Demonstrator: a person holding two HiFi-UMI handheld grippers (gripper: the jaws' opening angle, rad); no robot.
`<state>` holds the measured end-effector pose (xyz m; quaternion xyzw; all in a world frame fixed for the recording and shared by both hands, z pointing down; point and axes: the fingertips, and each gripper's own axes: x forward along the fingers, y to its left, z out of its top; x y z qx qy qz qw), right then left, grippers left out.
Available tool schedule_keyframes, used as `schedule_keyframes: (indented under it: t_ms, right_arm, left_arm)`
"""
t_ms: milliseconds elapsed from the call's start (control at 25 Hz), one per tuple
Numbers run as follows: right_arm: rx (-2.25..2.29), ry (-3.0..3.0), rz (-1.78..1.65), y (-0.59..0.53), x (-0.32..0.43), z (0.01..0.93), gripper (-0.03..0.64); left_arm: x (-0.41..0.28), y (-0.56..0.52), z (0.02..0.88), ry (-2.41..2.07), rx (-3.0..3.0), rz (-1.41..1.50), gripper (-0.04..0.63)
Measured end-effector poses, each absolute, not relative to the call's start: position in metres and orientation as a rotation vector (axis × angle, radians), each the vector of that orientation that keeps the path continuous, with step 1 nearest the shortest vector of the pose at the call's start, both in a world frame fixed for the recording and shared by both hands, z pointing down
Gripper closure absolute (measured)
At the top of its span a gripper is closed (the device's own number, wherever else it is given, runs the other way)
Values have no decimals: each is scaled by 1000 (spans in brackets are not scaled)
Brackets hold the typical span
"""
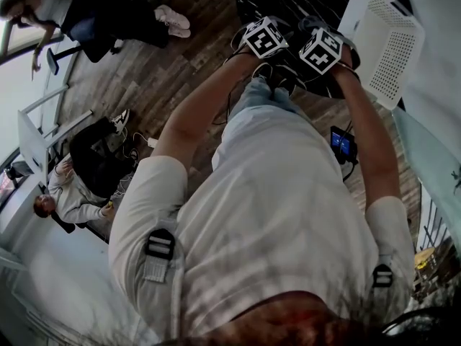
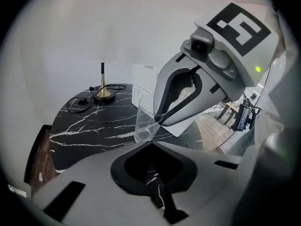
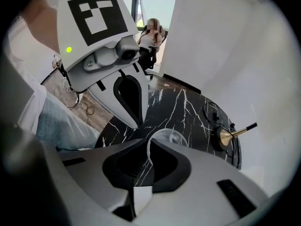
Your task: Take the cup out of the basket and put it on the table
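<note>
The cup (image 2: 142, 124) is out of the basket (image 2: 142, 81). The right tool (image 2: 157, 119) pinches its rim and holds it tilted over the counter (image 2: 89, 121), inside the edge. The left tool (image 2: 150, 144) is clenched on nothing. Setting the cup down and letting go remain.

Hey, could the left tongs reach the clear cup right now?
Probably yes: the clear cup hangs just ahead of the left tongs, nothing between; the right tongs pinch only its rim.
</note>
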<state>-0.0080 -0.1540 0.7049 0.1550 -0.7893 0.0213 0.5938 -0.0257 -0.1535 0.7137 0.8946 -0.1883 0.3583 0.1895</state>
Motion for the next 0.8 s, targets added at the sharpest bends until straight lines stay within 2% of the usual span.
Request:
schedule_keyframes:
  t_ms: [800]
  right_arm:
    - [344,-1826,68,-150,-22,730,592]
  left_arm:
    - [-43,-149,745,-554,2425,1007,589]
